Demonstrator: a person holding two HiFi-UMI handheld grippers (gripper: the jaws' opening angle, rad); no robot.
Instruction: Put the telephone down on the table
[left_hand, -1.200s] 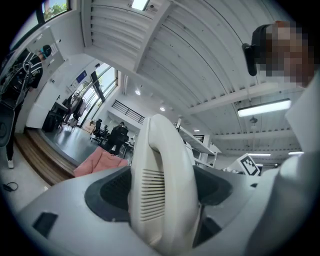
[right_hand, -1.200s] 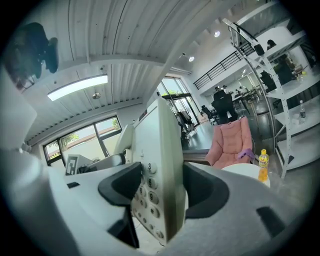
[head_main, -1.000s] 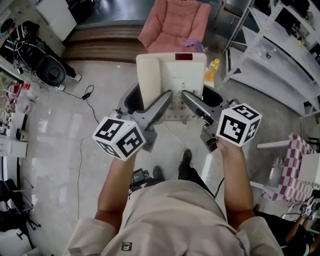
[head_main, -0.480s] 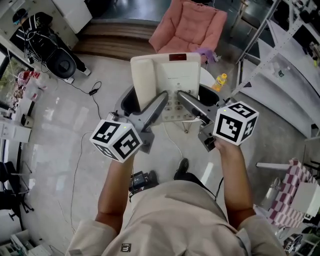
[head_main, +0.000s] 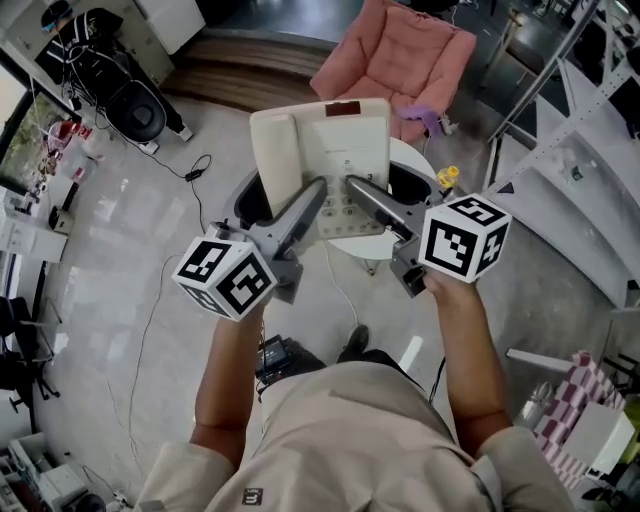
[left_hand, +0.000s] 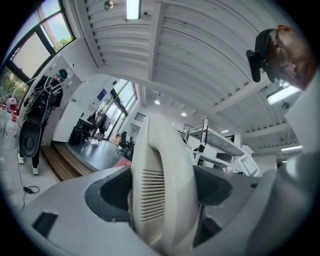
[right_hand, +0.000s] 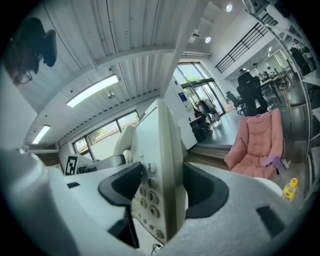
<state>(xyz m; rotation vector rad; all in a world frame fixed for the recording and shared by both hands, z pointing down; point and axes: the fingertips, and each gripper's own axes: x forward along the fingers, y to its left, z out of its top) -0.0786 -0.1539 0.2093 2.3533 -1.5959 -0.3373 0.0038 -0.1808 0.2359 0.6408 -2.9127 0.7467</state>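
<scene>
Left gripper view is showing the left gripper (left_hand: 162, 196) clamping on the handset (left_hand: 161, 150); the right gripper (right_hand: 162, 192) is pinching the keypad (right_hand: 144, 199) edge. The telephone (head_main: 320, 160) is hanging over the small round table (head_main: 418, 158), not yet resting; uneven lowering could be tipping the handset off its cradle.

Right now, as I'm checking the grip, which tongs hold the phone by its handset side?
The left tongs: shut on the handset side of the phone; the right tongs grip the keypad side.
</scene>
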